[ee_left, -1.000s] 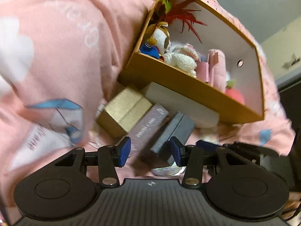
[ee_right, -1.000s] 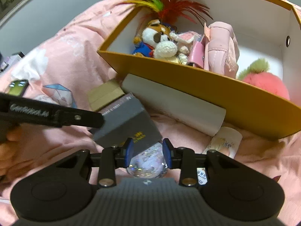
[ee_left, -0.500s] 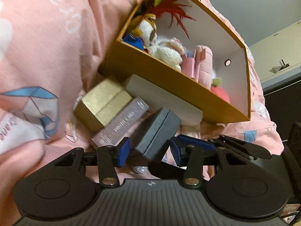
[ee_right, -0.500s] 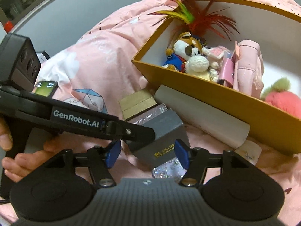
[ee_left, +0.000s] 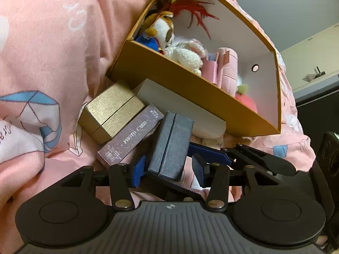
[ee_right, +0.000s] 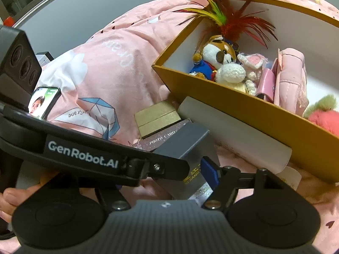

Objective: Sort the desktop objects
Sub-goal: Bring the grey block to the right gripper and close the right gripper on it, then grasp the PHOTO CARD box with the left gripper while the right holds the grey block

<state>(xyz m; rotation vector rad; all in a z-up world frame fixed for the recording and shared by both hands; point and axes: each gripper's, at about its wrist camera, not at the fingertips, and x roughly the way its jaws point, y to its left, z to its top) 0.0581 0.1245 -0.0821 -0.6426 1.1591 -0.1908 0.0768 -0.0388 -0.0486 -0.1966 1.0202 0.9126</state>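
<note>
A dark grey hinged box [ee_left: 171, 146] stands on edge between the open fingers of my left gripper [ee_left: 169, 170]; the left pad touches it, the right pad stands apart. The same box [ee_right: 188, 148] shows in the right wrist view. My right gripper [ee_right: 165, 175] is open around it, its left finger hidden behind the left gripper's arm [ee_right: 84, 154]. Beside the box lie a mauve photo card box [ee_left: 131, 135], a gold box [ee_left: 110, 112] and a long white box [ee_left: 180, 108]. A sparkly item [ee_right: 204, 191] lies under the dark box.
An orange open box [ee_left: 190, 91] holds a plush dog [ee_right: 220, 57], feathers [ee_right: 224, 19], a knitted white toy [ee_right: 233, 74], pink pouches [ee_right: 290, 78] and a pink plush fruit [ee_right: 324, 118]. All lies on a pink blanket [ee_left: 53, 42]. A phone [ee_right: 43, 101] lies at the left.
My right gripper has let go of the sparkly item, opened and drawn back. My left gripper has moved in around the dark grey box, which now stands on edge.
</note>
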